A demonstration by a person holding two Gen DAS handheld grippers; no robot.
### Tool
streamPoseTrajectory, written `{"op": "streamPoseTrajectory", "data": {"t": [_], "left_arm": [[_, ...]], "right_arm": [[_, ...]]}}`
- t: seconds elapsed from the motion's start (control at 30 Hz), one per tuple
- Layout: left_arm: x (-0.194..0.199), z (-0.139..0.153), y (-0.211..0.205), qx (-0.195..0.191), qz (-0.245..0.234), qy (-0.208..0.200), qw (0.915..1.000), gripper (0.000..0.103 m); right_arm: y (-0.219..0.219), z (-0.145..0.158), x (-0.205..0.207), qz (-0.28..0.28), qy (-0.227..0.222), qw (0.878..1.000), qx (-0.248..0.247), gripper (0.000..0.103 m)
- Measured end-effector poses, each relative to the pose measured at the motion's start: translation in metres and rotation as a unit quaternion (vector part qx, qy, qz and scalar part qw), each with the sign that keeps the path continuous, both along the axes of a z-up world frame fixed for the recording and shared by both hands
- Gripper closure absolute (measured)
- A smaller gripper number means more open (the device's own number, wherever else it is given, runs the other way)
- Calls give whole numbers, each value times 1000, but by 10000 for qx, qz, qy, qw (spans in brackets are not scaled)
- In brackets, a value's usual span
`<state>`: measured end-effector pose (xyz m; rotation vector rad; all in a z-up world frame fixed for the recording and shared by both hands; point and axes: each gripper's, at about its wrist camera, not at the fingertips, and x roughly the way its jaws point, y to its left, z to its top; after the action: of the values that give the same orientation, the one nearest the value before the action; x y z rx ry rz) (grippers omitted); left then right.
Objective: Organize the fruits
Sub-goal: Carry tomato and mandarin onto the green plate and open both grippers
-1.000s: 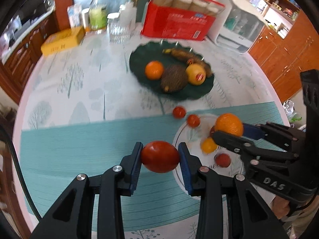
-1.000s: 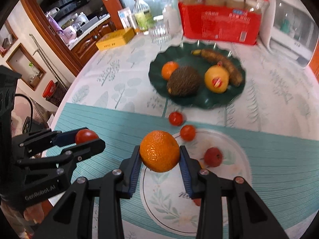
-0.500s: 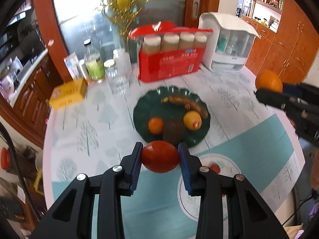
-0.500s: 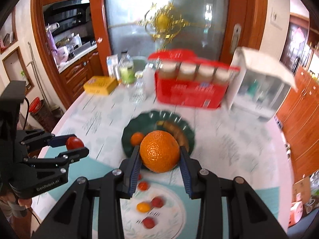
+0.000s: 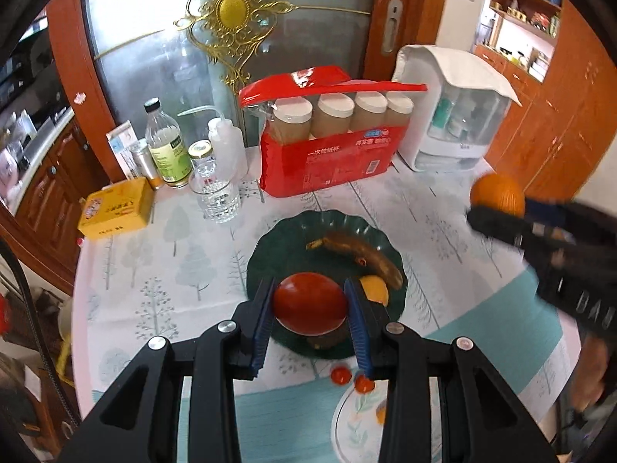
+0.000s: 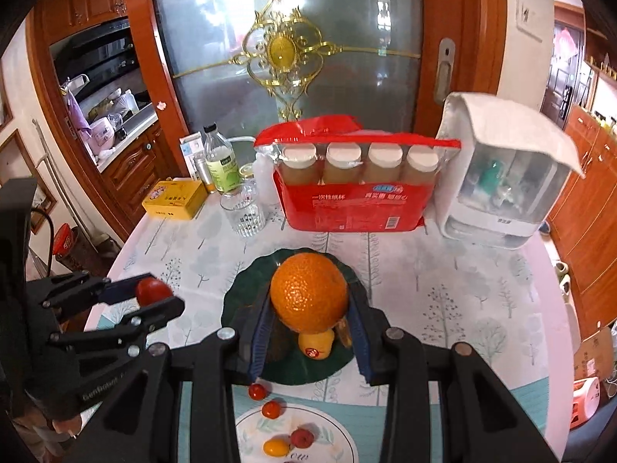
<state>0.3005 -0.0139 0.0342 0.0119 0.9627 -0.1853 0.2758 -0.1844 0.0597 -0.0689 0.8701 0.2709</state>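
Left gripper (image 5: 310, 305) clamps a smooth glossy tomato (image 5: 309, 304); right gripper (image 6: 308, 303) clamps a round, dimpled orange (image 6: 307, 292).

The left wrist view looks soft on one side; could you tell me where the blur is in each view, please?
Left wrist view: the right gripper and its orange are smeared by motion blur, while the tomato stays sharp. Right wrist view: mostly crisp, with fisheye bending at the edges and glare on the glass door.
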Motion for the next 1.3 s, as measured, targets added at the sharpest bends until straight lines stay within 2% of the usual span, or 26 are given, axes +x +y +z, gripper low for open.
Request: {"op": "streamPoseTrajectory", "data": {"t": [0.17, 0.37, 0.77, 0.93, 1.3], "left_arm": [[27, -29, 3, -149, 205, 113, 9996, 68], [54, -75, 7, -297, 426, 482, 9975, 68], [86, -142, 16, -441, 598, 983, 9924, 68], [92, -161, 12, -453, 547, 1080, 9916, 68], [102, -178, 9, -433, 521, 1125, 9913, 68]], "right_arm": [[4, -38, 18, 57, 295, 9995, 31, 66], [8, -78, 39, 44, 603, 9982, 49, 66], [20, -162, 78, 51, 1206, 9926, 131, 66], [26, -175, 82, 172, 1197, 9927, 25, 66], [28, -191, 88, 232, 1228, 9921, -58, 66]]}}
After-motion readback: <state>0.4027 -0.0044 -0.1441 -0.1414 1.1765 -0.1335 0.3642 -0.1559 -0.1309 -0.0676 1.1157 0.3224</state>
